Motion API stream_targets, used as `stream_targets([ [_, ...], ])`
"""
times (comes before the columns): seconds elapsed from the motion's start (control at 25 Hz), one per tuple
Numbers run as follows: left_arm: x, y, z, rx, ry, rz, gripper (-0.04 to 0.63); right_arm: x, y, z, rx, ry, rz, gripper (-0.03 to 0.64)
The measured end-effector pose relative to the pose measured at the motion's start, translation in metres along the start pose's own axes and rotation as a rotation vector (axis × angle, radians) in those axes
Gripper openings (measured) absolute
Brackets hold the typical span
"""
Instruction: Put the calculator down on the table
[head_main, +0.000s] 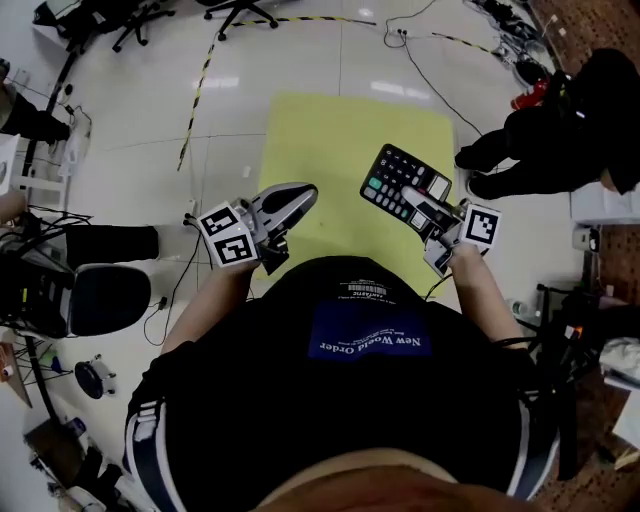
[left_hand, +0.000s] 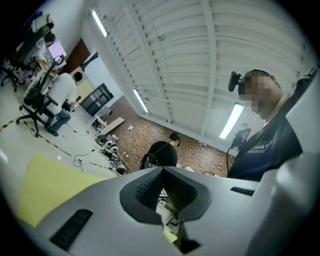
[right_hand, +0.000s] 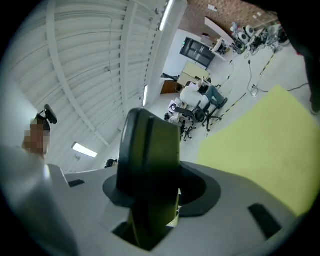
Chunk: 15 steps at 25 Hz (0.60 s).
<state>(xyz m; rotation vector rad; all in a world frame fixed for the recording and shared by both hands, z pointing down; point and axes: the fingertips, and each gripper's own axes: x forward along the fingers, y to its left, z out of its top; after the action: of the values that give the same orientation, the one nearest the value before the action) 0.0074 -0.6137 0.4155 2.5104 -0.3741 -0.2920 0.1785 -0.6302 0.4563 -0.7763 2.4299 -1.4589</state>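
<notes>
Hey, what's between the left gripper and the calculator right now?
Only bare yellow table lies between them, as the head view shows; the right gripper holds the calculator.

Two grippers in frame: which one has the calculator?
The right gripper: its jaws are clamped on the black calculator. The left gripper has its jaws shut together with nothing between them.

Dark short-sleeved shirt (head_main: 300, 420), white lettering on blue — left gripper (head_main: 303, 194) and right gripper (head_main: 415, 205) pale grey, marker-cubed.
</notes>
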Motion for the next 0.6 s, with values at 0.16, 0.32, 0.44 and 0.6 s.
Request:
stream_targets([
  [0.16, -0.005, 0.016, 0.014, 0.011, -0.032, 0.062, 0.007, 0.022, -0.021, 0.056, -0.087, 0.061, -0.014, 0.175],
  [0.32, -0.001, 0.039, -0.003, -0.047, -0.024, 0.113, 0.008, 0.043, -0.105, 0.103, -0.009, 0.137, -0.261, 0.175],
  [0.44, 0.0, 0.067, -0.026, -0.104, -0.016, 0.12, 0.008, 0.09, -0.18, 0.116, 0.066, 0.203, -0.326, 0.175],
  [0.6, 0.002, 0.113, -0.052, -0.153, -0.003, 0.086, 0.008, 0.151, -0.27, 0.118, 0.079, 0.269, -0.331, 0.175],
])
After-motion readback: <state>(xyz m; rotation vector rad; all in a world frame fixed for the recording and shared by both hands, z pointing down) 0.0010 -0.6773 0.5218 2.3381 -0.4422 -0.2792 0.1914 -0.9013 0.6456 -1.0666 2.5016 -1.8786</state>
